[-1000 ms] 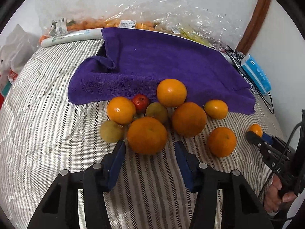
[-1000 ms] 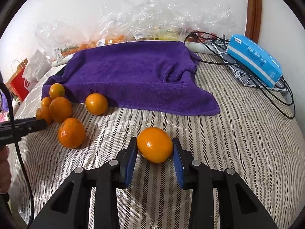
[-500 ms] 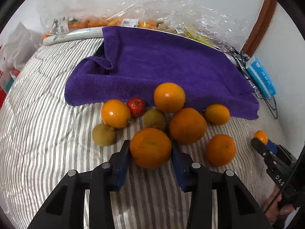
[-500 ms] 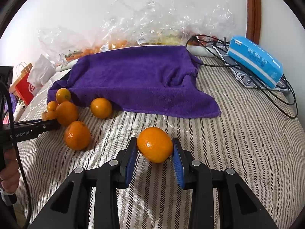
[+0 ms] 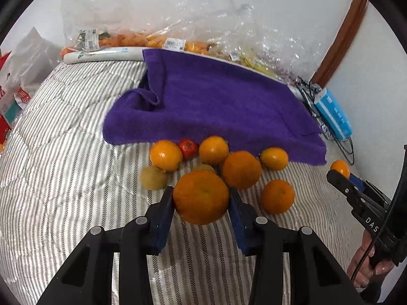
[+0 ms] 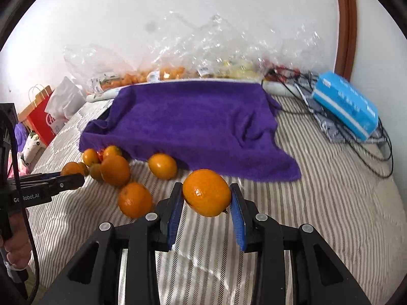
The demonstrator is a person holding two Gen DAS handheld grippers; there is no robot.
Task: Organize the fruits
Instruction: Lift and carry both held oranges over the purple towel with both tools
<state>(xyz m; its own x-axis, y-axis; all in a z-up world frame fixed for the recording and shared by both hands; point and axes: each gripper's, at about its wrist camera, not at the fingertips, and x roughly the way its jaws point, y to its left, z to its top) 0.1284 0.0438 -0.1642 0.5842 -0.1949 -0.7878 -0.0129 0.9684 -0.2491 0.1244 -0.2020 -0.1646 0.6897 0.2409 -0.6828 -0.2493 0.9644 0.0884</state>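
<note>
Left claw [image 5: 201,198] clamped on a large orange [image 5: 201,197], blue pads pressed to both sides after closing in on it during the last moment; fruit at the near edge of the cluster on the striped bed cover [image 5: 63,178]. Just beyond it, a second big orange [image 5: 241,169], 2 smaller oranges [image 5: 165,155] [image 5: 213,150] close to the towel edge, a small red fruit [image 5: 188,148] between those 2, a yellow-green fruit [image 5: 153,178] to the left, another partly hidden behind the gripped orange. To the right, 1 orange [image 5: 277,196] near and a smaller one [image 5: 274,158] touching the hem of the purple towel [image 5: 216,101]. Right claw [image 6: 206,200] shut on a mid-sized orange [image 6: 206,192], held clear of the bed cover to the right of the cluster, with a hand [image 5: 368,261] on its grip at the right edge of the left wrist view. Far side: clear plastic bags [image 5: 178,33] of produce along the wall; far right, a blue box [image 6: 346,104] lying over black cables [image 6: 368,152]. Far left, a red paper bag [image 6: 40,122].
</note>
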